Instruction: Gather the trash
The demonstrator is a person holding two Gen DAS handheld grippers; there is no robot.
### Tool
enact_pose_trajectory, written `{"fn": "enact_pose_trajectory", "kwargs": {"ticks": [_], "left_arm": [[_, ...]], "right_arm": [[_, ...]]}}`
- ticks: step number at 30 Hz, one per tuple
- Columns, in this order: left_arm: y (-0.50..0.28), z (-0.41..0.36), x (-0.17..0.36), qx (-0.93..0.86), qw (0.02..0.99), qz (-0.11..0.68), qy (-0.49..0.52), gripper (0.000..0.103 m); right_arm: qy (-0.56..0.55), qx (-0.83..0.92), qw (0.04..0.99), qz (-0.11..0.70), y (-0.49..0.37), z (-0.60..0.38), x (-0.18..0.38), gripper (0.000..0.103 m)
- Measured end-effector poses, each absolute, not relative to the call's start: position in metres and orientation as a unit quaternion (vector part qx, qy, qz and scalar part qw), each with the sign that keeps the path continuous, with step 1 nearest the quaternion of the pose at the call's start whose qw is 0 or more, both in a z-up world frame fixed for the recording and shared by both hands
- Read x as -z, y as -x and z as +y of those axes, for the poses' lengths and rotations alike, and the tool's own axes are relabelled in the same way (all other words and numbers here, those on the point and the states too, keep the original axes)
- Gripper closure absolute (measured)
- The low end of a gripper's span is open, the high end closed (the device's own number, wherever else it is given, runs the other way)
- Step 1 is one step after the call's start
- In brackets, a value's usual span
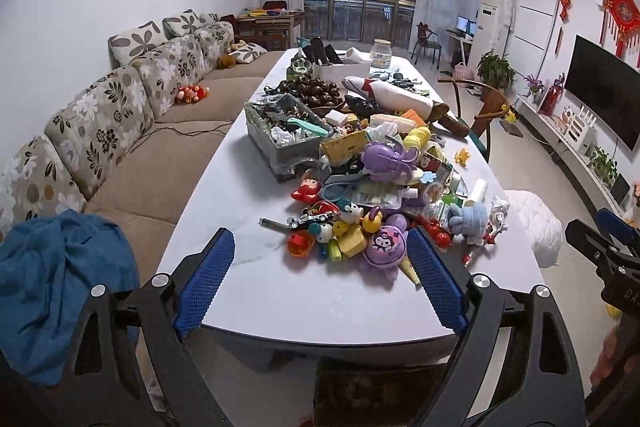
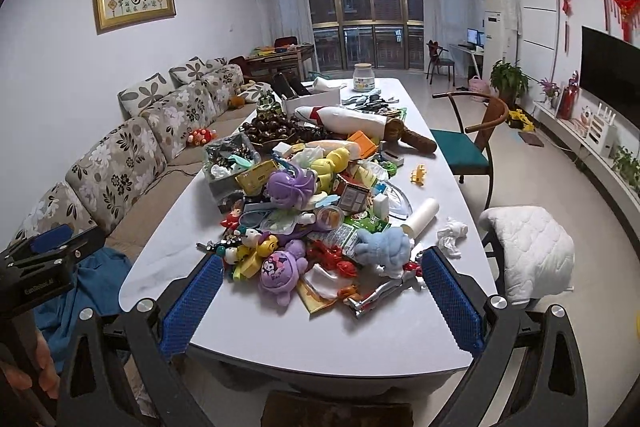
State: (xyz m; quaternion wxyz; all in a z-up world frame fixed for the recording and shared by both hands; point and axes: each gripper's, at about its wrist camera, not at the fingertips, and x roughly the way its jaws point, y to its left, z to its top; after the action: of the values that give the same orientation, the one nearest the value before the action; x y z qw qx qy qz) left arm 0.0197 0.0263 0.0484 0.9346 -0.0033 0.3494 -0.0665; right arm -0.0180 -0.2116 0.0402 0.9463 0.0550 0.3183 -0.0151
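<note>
Now both grippers are hovering above the near end of the white worktop [image 1: 248, 291], pointing down at it. The left gripper [image 1: 320, 259] is holding its jaws wide apart with nothing between them, and the right gripper [image 2: 322, 283] is doing the same. A crumpled white tissue [image 2: 452, 233] is lying on the worktop just beside a paper roll [image 2: 420, 219], at the right edge of the toy pile [image 2: 296, 211].

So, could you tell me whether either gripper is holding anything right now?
Nothing is held: the left gripper and right gripper both stand open and empty above the table.
</note>
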Motion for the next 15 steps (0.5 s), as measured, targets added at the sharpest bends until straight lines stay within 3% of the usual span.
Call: {"fn": "enact_pose_trajectory", "kwargs": {"ticks": [15], "left_arm": [[-0.0267,0.0287,-0.0501,0.067,0.934,0.352,0.001,0.017]], "right_arm": [[-0.058,0.016,0.945,0.322,0.0146,-0.2105,-0.0398,0.005]]}}
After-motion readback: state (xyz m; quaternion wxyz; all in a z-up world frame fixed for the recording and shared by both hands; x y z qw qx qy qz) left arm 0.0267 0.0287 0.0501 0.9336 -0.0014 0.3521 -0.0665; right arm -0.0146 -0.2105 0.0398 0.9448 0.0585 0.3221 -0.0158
